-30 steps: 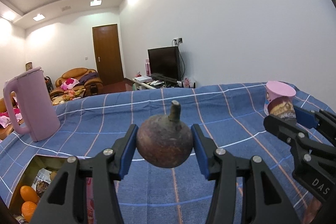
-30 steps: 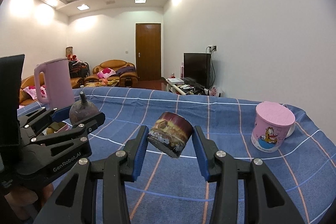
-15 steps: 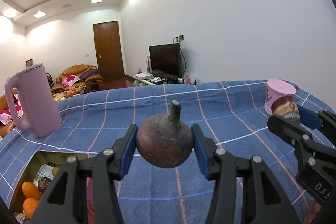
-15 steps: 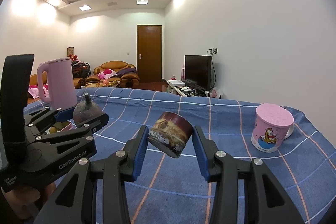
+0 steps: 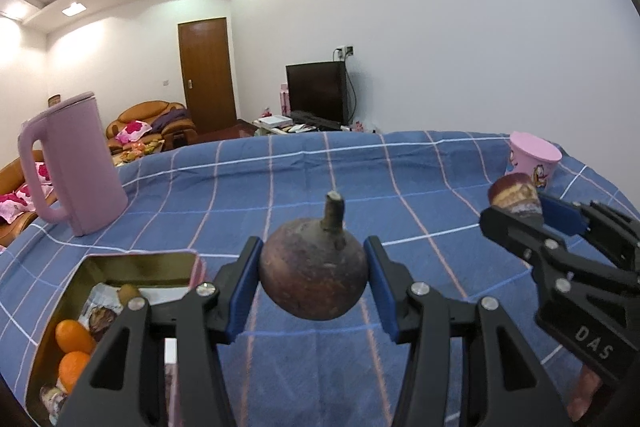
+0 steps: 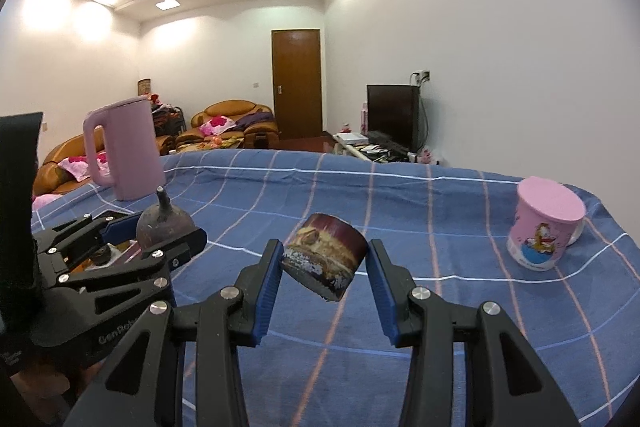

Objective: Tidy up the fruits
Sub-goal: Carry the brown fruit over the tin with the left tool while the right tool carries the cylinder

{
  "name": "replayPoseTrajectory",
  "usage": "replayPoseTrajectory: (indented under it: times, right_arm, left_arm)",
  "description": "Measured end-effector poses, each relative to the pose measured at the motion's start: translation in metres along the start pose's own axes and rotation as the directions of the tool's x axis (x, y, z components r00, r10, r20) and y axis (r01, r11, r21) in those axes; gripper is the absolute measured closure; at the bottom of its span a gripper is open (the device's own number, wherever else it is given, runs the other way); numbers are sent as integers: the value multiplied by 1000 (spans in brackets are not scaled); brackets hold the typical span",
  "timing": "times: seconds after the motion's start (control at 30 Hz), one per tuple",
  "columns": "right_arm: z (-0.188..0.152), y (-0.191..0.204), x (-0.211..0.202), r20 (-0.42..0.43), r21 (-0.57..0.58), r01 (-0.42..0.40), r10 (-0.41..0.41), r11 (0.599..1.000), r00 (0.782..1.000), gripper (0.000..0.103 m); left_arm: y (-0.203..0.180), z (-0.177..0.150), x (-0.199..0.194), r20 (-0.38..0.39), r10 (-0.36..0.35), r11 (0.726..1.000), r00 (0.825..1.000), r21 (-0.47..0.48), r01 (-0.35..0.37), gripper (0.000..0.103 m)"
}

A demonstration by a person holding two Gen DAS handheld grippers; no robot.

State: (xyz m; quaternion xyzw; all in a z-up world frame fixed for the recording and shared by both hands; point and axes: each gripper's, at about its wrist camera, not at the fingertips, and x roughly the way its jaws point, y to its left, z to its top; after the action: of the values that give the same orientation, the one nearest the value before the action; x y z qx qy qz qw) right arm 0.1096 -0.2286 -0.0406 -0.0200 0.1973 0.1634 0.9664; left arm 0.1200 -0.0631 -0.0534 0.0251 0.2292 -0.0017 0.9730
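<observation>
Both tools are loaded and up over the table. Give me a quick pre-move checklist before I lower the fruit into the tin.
1. Left tool grip on mangosteen: ok, squeezed between both pads.
2. Right tool grip on snack packet: ok, though it sits tilted.
3. Tin open: ok, no lid on it.
4. Free room in the tin: cannot tell, oranges and wrappers fill the visible part.
5. Tools apart: ok, a gap shows between them.
</observation>
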Motion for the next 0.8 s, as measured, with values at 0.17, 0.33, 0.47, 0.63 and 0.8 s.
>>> replayPoseTrajectory:
  times: [0.17, 0.33, 0.47, 0.63, 0.8]
  right_arm:
    - [0, 13, 6, -16, 10, -44, 44, 999, 999, 58]
    - [2, 34, 13, -30, 14, -99, 99, 995, 995, 58]
    - [6, 55, 19, -35, -6, -140, 140, 990, 990, 58]
    - [11, 83, 29, -47, -29, -196, 194, 980, 980, 58]
    - [17, 108, 34, -53, -53, -236, 233, 970, 971, 58]
  left_arm:
    - [12, -7, -12, 2, 26, 1000, 1000, 7, -26, 50]
    - [31, -12, -26, -12, 52, 999, 999, -11, -52, 50]
    - [50, -12, -36, -14, 63, 997, 998, -36, -64, 50]
    - [76, -10, -46, -17, 105, 992, 994, -62, -106, 50]
    - [103, -10, -49, -40, 147, 984, 988, -94, -150, 50]
